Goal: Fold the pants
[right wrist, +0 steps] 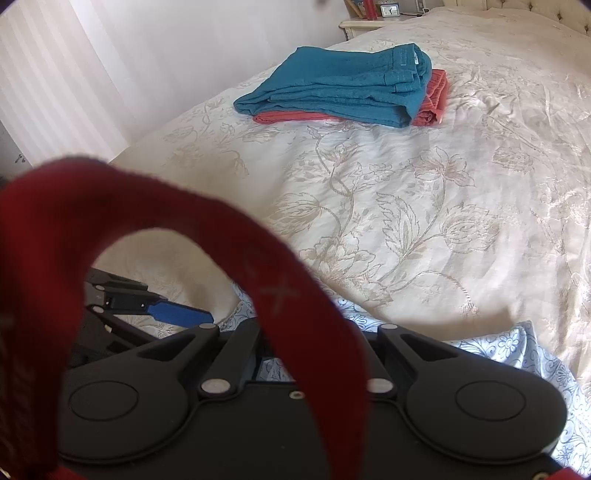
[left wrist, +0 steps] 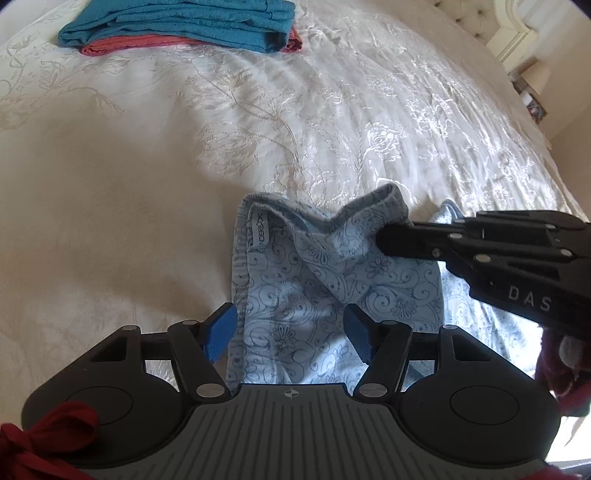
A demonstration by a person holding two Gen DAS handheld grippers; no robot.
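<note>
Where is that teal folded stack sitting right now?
The teal folded pants lie at the bed's far end, on a coral folded garment, well beyond the light blue patterned pants by the grippers.

Black left gripper (left wrist: 290,332) with blue ribbed pads (left wrist: 221,334), silver screws; dark red cloth, perhaps a sleeve (right wrist: 291,306).

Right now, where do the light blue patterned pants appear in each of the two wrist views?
Left wrist: the light blue pants lie at lower centre, between the open left gripper fingers, waistband pinched by the right gripper.
Right wrist: bottom edge, centre to right, mostly hidden.
Shared landmark: the teal folded pile.
</note>
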